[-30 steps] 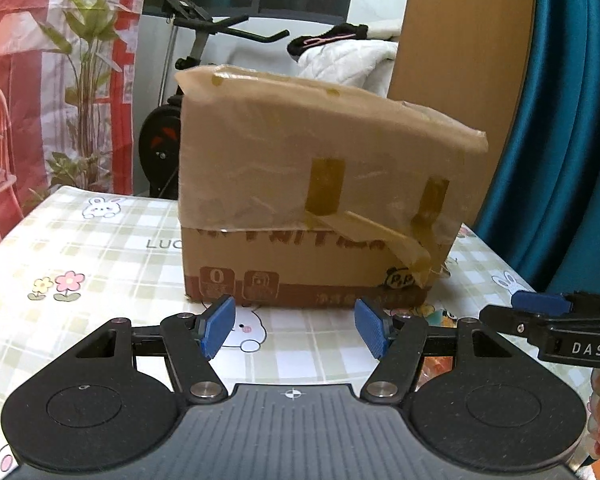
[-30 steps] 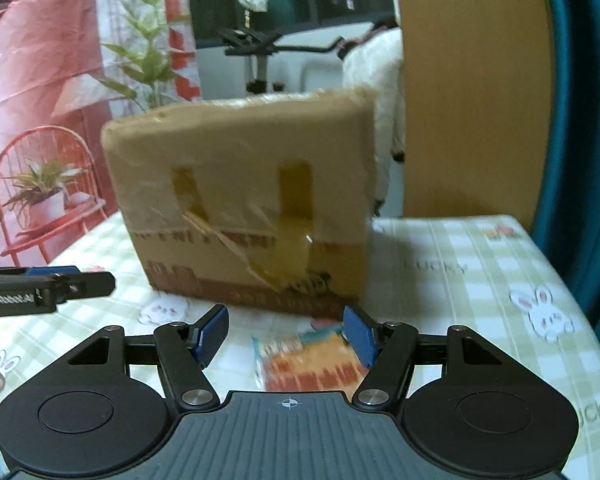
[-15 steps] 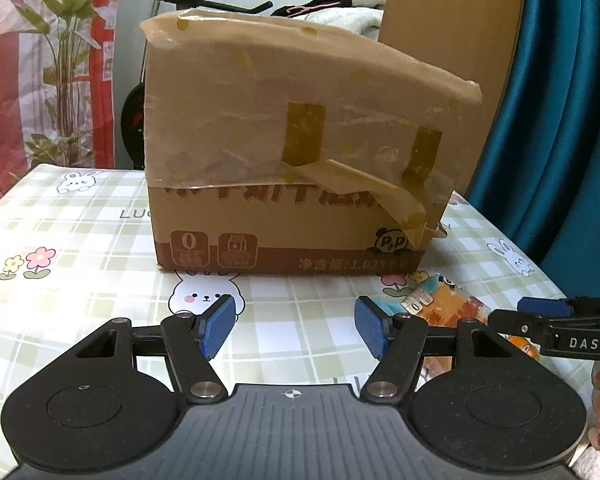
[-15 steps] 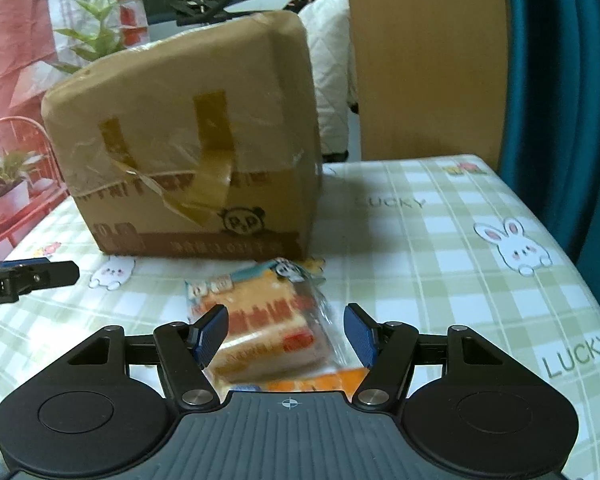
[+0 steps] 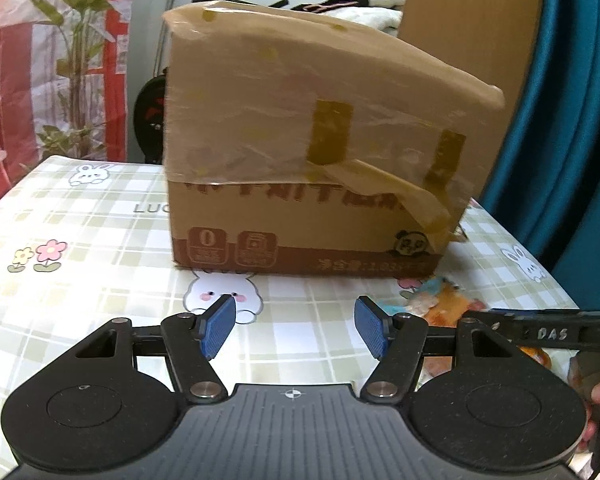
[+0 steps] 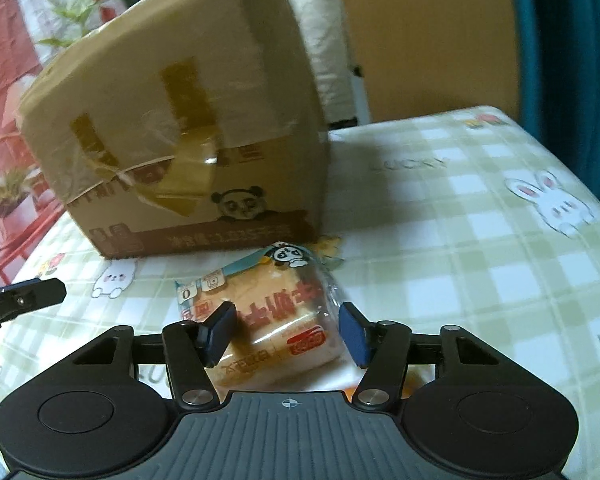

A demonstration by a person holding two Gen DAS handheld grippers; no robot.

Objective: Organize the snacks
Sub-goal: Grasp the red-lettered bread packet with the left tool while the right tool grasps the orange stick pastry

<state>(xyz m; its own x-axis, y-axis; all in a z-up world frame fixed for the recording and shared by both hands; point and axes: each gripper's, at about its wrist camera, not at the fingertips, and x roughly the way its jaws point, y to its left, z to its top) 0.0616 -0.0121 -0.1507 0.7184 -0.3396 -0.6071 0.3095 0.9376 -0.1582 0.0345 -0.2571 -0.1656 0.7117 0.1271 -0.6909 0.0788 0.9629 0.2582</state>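
Cardboard box: brown taped carton [image 6: 172,128], panda logo, "0" badge, on "LUCKY" bunny-check tablecloth [image 6: 480,240].
Snack: clear-wrapped bread pack [image 6: 276,312], panda print.
R gripper [image 6: 286,334]: closing, jaws astride pack, pads not pressing yet.
L gripper [image 5: 292,330]: half-open, empty.

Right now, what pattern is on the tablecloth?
The tablecloth has a pale green-and-white check with cartoon bunnies and "LUCKY" lettering; the right wrist view shows it best.

the taped cardboard box [image 5: 316,168] stands square ahead on the counter [image 5: 84,248] and blocks the way forward; its top is closed over with tape. to its left in the left wrist view the checked cloth lies bare and passable. to its right in the right wrist view a wide bare stretch [image 6: 460,248] runs back to the wooden panel [image 6: 428,36]. the wrapped bread packet [image 6: 276,312] lies just before the box's near corner.
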